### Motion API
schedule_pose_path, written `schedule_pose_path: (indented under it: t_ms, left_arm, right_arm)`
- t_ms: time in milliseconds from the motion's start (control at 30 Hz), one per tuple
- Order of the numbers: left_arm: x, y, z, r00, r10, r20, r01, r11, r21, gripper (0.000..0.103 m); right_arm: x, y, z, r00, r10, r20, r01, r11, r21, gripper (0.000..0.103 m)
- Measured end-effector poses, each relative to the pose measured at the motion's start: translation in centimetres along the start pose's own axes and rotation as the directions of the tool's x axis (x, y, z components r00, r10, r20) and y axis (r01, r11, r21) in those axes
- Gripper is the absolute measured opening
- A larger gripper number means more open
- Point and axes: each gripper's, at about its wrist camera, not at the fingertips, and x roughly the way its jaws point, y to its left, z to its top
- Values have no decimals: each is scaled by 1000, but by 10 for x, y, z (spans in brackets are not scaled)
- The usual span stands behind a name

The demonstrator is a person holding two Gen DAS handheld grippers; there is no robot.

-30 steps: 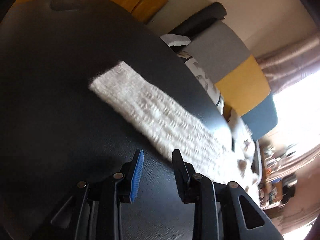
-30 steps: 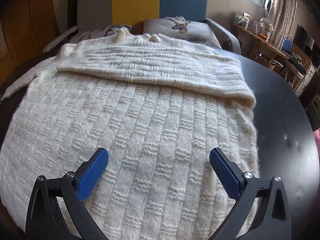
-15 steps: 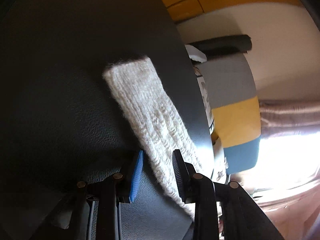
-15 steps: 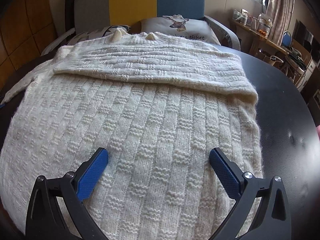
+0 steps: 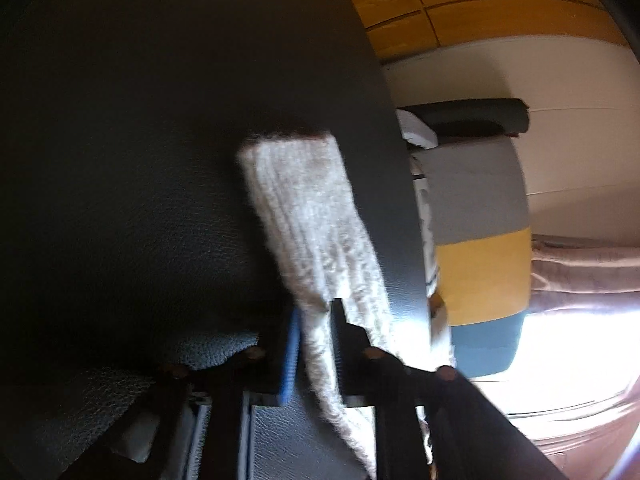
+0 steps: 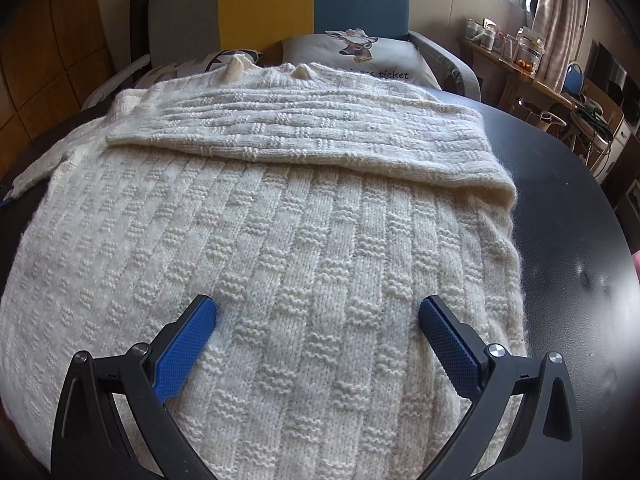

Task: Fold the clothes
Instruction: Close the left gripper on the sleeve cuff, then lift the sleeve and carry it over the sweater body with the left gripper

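My left gripper point(image 5: 315, 346) pinches the cream sweater's sleeve point(image 5: 316, 232), low in frame (view blurred). My right gripper point(image 6: 318, 316) hangs wide apart over the sweater point(image 6: 280, 240), which fills the frame on the black table point(image 6: 568, 208).

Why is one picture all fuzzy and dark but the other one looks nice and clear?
Left wrist view: smeared by motion blur, the black table in deep shadow, the window corner washed out white, so the knitted sleeve between the left gripper looks soft. Right wrist view: sharp and evenly lit, every stitch of the sweater shows, though the fisheye lens bends the edges round.
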Motion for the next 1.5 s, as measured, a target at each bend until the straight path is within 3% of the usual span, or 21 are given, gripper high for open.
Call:
schedule_pose_path:
  t_ms: [200,367,467,667,767,833,1033,1133,1367,1500]
  left_arm:
    - [0,-2,-1,1000,-4,22,3,1000,22,4]
    - [-8,-23,-7,997,-32,66,23,991,129,3]
    - [-19,-53,-14,993,-83,89,60,969,239,3]
    - [-34,-117,-37,976,-215,34,184,896,404,3]
    - [-38,-144,-50,969,-247,2,218,859,462,3]
    - [-31,-168,-58,965,-261,-25,240,838,490,3]
    - [-33,-209,-122,954,-278,-108,289,773,565,3]
    - [-28,-230,-157,947,-280,-157,317,734,601,3]
    - [-24,-258,-242,923,-254,-290,386,613,690,3]
    - [-18,-267,-295,908,-216,-358,416,542,730,3]
  right_arm:
    - [1,0,-1,1000,0,-3,0,1000,-1,103]
    - [-1,2,0,1000,-14,2,14,1000,-8,103]
    - [-5,-1,6,1000,14,9,-14,1000,24,103]
    - [-22,-3,43,992,83,91,-89,993,72,103]
    - [-18,-5,54,988,125,88,-134,985,106,103]
    - [-15,-2,56,991,112,78,-119,989,89,103]
    - [-4,6,56,996,78,54,-80,996,37,103]
    - [-10,16,66,981,166,101,-170,985,33,103]
    - [-30,28,89,934,308,182,-313,950,1,103]
    - [-30,26,87,947,273,169,-273,962,-24,103]
